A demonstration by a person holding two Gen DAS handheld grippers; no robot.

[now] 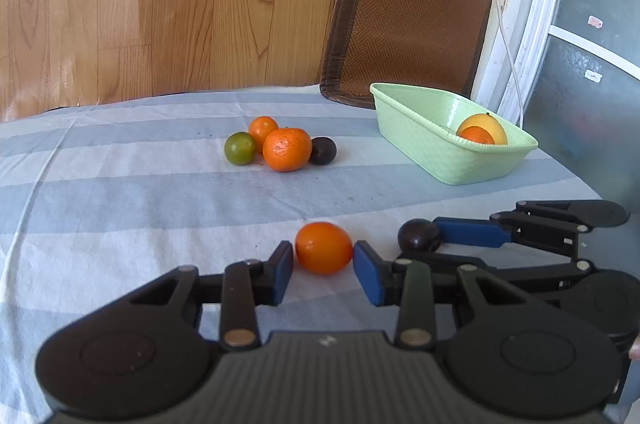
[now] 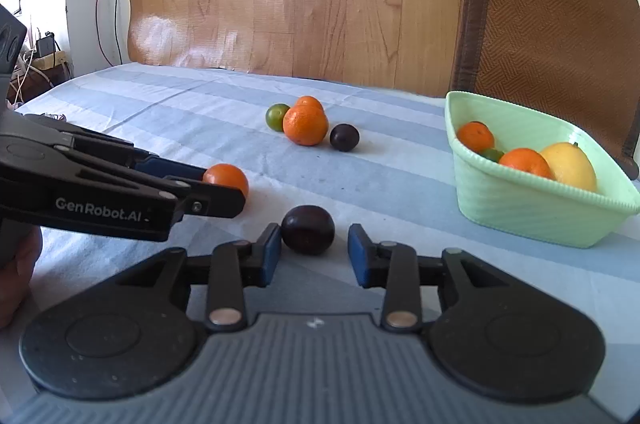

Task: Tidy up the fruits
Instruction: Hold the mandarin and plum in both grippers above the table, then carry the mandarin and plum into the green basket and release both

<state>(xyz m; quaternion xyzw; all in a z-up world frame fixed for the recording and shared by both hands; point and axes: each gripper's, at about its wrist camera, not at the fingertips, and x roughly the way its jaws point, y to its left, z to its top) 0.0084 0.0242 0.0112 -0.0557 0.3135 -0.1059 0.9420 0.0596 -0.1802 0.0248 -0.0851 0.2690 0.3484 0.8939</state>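
Note:
My left gripper (image 1: 323,258) is open, its blue pads either side of a small orange (image 1: 324,248) on the striped cloth, close to touching. My right gripper (image 2: 312,248) is open around a dark plum (image 2: 307,230); its left pad is near the plum, its right pad stands apart. The plum also shows in the left wrist view (image 1: 419,235), and the orange in the right wrist view (image 2: 225,179). A green basket (image 2: 520,207) at the right holds two oranges, a yellow fruit (image 2: 570,165) and a bit of a green fruit.
Farther back on the cloth lies a cluster: a green fruit (image 1: 240,148), two oranges (image 1: 287,149) and another dark plum (image 1: 323,151). A chair with a woven brown back (image 1: 408,15) stands behind the basket. A white cable hangs by the wall.

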